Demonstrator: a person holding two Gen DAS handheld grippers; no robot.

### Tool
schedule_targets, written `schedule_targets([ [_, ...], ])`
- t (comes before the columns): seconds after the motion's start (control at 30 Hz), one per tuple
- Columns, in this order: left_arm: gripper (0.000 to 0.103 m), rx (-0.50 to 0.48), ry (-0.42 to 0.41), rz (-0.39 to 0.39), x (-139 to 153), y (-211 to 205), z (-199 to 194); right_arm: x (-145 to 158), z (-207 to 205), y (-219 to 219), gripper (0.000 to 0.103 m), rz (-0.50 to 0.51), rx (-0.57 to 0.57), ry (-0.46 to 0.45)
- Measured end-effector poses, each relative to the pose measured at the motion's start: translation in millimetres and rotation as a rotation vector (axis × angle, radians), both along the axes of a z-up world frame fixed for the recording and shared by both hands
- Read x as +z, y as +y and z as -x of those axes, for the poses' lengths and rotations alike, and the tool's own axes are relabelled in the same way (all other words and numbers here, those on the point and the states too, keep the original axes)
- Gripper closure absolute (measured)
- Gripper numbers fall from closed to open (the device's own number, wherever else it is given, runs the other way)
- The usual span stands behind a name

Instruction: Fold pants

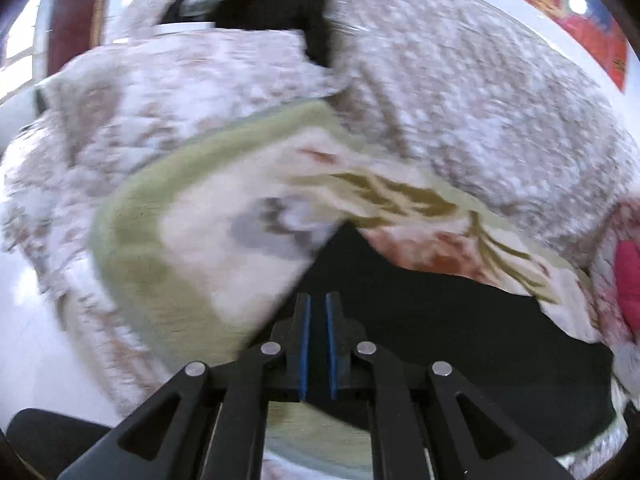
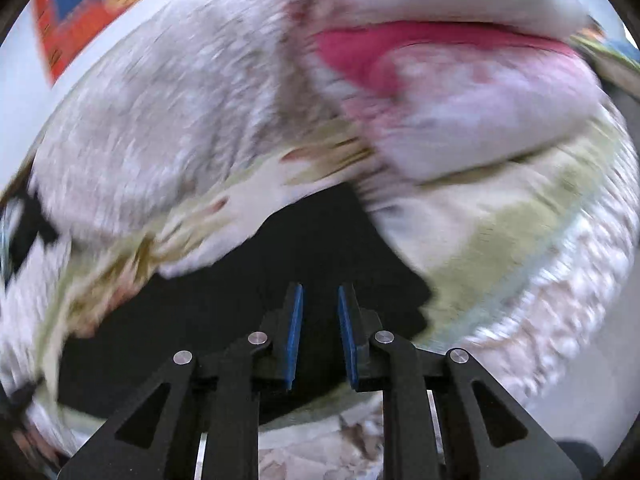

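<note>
On the bed (image 1: 500, 112), black pants (image 1: 420, 320) are seen near both hand-held grippers, left (image 1: 318, 300) and right (image 2: 319, 292), each parted and empty; folding is judged unfinished.

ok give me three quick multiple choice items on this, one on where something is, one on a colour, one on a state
1. Where does the black fabric of the pants lie, seen from the left wrist?
A. directly ahead of the left gripper
B. on the wall
C. out of view

2. What colour are the gripper's finger pads?
A. red
B. blue
C. yellow

3. How do the right gripper jaws stand?
A. clamped on a pillow
B. fully shut, empty
C. apart, with black fabric showing in the gap

Answers: 1 A, the dark cloth spreads just past the fingertips; 2 B, the blue strips line both fingers; 3 C, a clear gap shows between the pads.
</note>
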State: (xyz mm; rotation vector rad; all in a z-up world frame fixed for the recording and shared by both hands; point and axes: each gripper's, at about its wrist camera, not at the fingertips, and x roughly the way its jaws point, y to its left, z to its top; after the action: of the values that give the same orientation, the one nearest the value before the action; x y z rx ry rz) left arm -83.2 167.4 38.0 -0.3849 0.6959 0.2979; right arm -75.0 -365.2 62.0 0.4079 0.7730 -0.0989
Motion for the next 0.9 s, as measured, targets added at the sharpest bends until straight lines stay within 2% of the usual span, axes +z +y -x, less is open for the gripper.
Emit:
schedule_targets([
  [0.07,0.088,-0.088,0.013,0.025,-6,-12,-13,-22,-16,4,0.084,-0.008,0.049,0.07],
  [0.1,0.082,-0.123,0.034,0.032,-13,-19,-21,-33,-20,2,0.084,-0.017,0.041,0.117],
  [0.13,0.081,-0.141,0.072,0.034,-21,-24,-29,-41,-22,-3,0.084,-0.056,0.028,0.141],
  [0.17,0.081,-0.16,0.117,0.039,-30,-27,-38,-41,-21,-6,0.084,-0.08,0.016,0.133],
  [0.2,0.081,-0.167,0.169,0.045,-40,-29,-46,-35,-21,-6,0.084,-0.065,0.016,0.12],
  [0.23,0.081,-0.165,0.185,0.044,-43,-30,-49,-28,-22,-4,0.084,-0.039,0.018,0.103],
  [0.33,0.081,-0.198,0.147,0.02,-31,-39,-58,-12,-38,-1,0.084,-0.021,0.06,0.051],
  [0.43,0.081,-0.261,0.122,-0.001,-22,-54,-77,-5,-70,8,0.084,-0.002,0.124,0.043],
  [0.53,0.081,-0.315,0.097,-0.035,-18,-71,-97,-13,-102,15,0.084,0.044,0.148,0.074],
  [0.6,0.081,-0.327,0.101,-0.041,-24,-76,-109,-24,-113,10,0.084,0.049,0.113,0.106],
  [0.63,0.081,-0.319,0.115,-0.05,-29,-77,-114,-31,-115,2,0.084,0.063,0.072,0.124],
  [0.7,0.081,-0.299,0.149,-0.054,-42,-75,-117,-38,-112,-8,0.085,-0.004,0.059,0.118],
  [0.73,0.081,-0.292,0.167,-0.048,-49,-72,-118,-37,-110,-8,0.085,-0.005,0.057,0.109],
  [0.83,0.081,-0.279,0.146,-0.082,-47,-69,-113,-29,-107,4,0.084,0.078,0.077,0.092],
  [0.9,0.081,-0.259,0.139,-0.085,-44,-63,-109,-25,-102,13,0.084,0.08,0.106,0.071],
])
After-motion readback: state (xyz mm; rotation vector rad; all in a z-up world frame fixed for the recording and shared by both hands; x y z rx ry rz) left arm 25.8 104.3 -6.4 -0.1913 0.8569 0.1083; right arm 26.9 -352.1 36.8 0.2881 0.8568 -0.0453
